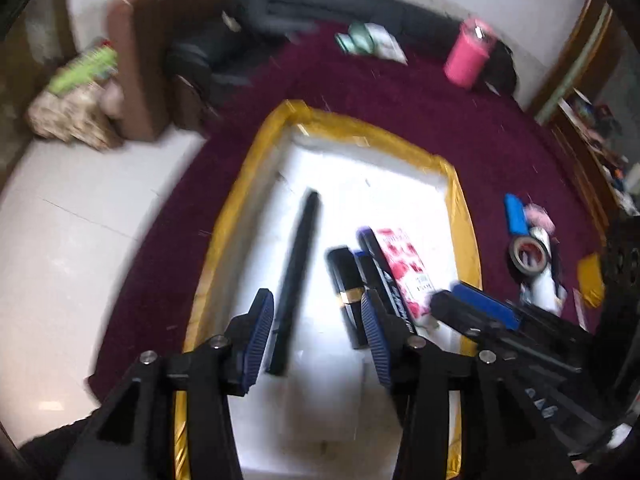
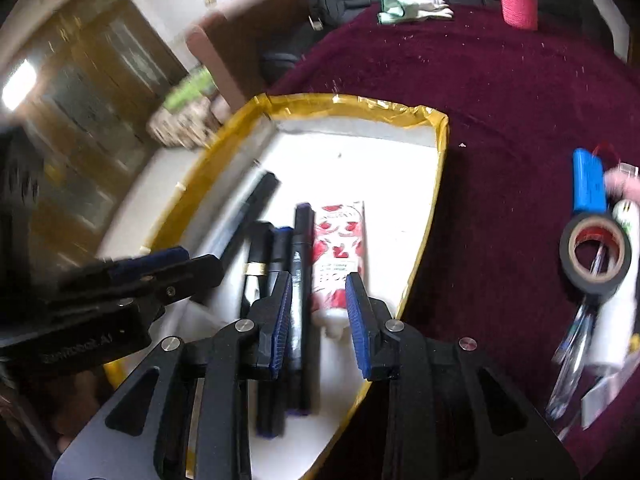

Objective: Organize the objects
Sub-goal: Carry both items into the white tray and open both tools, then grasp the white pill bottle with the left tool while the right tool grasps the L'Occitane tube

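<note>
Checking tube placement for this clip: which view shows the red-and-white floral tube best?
The right wrist view: the floral tube lies sharp and whole in the gold-rimmed box, cap showing. The left wrist view shows the tube blurred, its near end hidden behind the right gripper.

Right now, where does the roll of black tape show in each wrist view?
Left wrist view: the roll of black tape sits at the right on the maroon cloth, beyond the gold-edged tray.
Right wrist view: far right edge, again on the cloth.
Shared landmark: the blue block just behind it.
</note>
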